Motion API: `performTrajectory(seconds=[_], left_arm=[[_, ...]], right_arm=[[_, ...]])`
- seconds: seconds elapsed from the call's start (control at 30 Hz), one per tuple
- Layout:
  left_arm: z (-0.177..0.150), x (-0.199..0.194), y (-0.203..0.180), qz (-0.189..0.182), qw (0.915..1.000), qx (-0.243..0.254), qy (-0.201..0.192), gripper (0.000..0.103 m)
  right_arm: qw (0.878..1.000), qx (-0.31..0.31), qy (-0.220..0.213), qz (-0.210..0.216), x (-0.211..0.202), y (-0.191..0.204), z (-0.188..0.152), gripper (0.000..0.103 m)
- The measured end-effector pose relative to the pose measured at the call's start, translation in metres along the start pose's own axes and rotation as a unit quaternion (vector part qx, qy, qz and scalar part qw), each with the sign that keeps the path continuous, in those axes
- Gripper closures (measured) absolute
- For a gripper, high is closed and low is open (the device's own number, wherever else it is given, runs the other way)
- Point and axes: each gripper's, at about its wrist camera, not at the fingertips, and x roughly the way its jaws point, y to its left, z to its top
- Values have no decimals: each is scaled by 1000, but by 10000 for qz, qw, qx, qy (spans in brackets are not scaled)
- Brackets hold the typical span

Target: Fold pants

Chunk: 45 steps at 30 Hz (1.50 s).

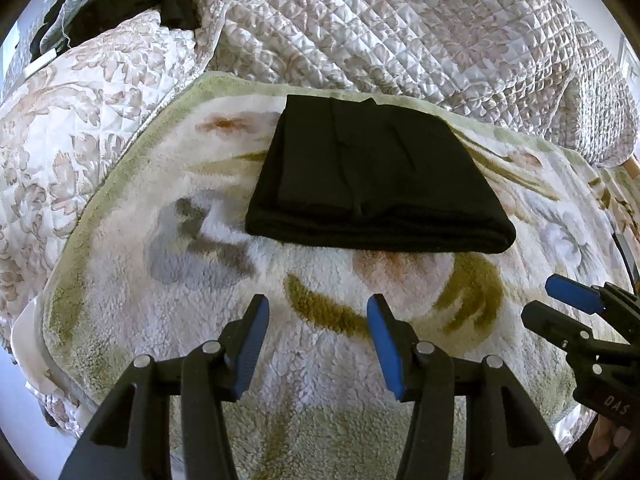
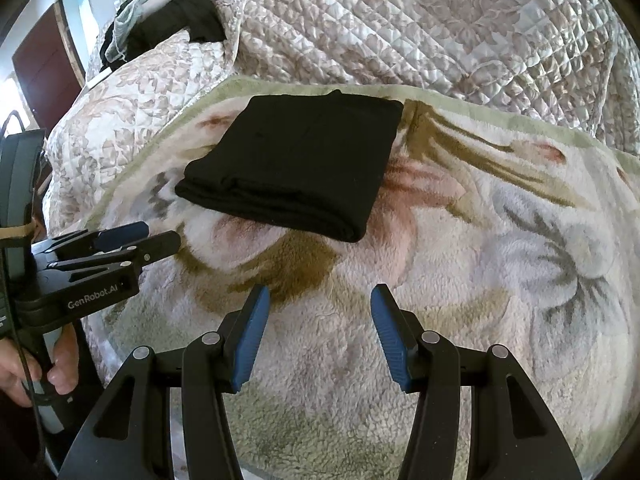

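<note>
My left gripper (image 1: 316, 308) and right gripper (image 2: 320, 300) are hovering half open, gripping nothing; the black pants (image 1: 376, 180), seemingly folded, are lying ahead on the fleecy blanket (image 1: 224, 320).

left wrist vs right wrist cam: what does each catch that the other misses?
Left wrist only: the right gripper entering from the side.

Right wrist only: the left gripper, the hand on its handle, and a dark brown door.

Both: the folded black pants on the fleece floral blanket, the quilted bedspread, jaws open and empty.
</note>
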Motion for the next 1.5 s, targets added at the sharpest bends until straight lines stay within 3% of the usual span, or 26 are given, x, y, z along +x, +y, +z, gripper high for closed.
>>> performTrajectory(seconds=[1.5], left_arm=[[0, -10, -4, -89, 9999, -47, 0, 49]], right_arm=[[9999, -34, 44, -126, -7, 8, 1, 50]])
